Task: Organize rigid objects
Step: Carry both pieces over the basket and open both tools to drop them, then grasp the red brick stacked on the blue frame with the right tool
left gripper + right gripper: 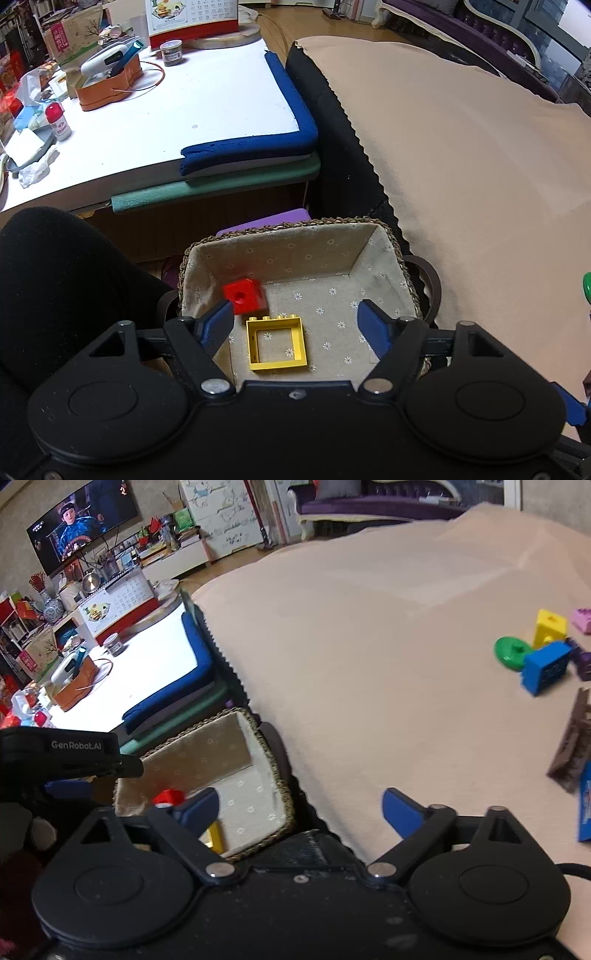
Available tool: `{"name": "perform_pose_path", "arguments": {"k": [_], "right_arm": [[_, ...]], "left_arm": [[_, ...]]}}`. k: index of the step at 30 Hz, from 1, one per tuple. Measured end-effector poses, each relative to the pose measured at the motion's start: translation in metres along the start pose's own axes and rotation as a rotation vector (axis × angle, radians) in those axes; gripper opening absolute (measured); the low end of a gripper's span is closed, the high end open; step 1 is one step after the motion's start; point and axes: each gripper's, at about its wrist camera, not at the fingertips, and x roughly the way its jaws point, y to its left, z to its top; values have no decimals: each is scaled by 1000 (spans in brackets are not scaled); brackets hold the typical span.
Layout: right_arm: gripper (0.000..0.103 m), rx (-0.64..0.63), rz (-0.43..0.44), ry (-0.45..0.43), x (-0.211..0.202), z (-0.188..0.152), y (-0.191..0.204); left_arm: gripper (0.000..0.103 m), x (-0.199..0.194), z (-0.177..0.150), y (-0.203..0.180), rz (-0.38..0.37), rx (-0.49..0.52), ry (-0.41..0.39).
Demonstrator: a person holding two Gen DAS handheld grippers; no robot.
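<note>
A cloth-lined woven basket (332, 254) stands below the cushion edge. Inside it a red cube block (245, 295) tilts against the left side, and a yellow frame block (277, 343) lies flat on the floor of the basket. My left gripper (299, 323) hangs open over the basket, with nothing pressed between its blue pads. My right gripper (301, 808) is open wide over the basket's right rim (273, 771) and the beige cloth. Loose blocks lie at the right: a green disc (511, 652), a yellow cube (549, 627), a blue brick (545, 666), a purple piece (581, 661).
A beige cloth (461, 147) covers a large cushion. A white low table (166, 110) with blue padded edges carries a calendar, an orange box, a jar and a bottle. A brown piece (570, 749) and a blue card (584, 805) lie at the far right. A black sleeve (55, 277) shows on the left.
</note>
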Motion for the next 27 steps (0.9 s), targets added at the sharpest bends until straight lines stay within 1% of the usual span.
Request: {"name": "perform_pose_path", "arguments": {"k": [1,3,5,6,9,11,13,16,17,19,23,27], "right_arm": [[103,-4,-9,-4,-1,-1,0],[103,-13,-22,-5,-3,-1,0],[103,-23,-37,2,-4,0,0],[103,-31,-50,10,-4,0,1],[103,-65,-96,30,-2,0,5],[103,-84,-136,22,-4,-1,7],[103,-97,-157,3,-8,-1,8],[103,-84,-155,-32,-17,0,5],[103,-79,-150,-37,-20,1,3],[103,-71,-138,-40,-26,4,0],[102,-56,-115,-44,-36,9,-11],[102,-10,-153,-110,-57,17,-33]], "left_arm": [[69,0,0,0,2,3,2],[71,0,-1,-1,8,8,7],[80,-1,-1,-1,5,9,7],[82,-2,-1,-1,1,7,4],[82,-5,-2,-1,-3,8,-7],[83,-6,-3,-1,-20,12,-12],[84,-8,-5,-3,-34,21,-18],[85,-10,-7,-8,-30,48,-35],[89,-11,-8,-11,-29,61,-40],[93,-12,-9,-14,-34,75,-50],[94,-15,-11,-16,-46,86,-62],[94,-14,-13,-18,-52,96,-59]]}}
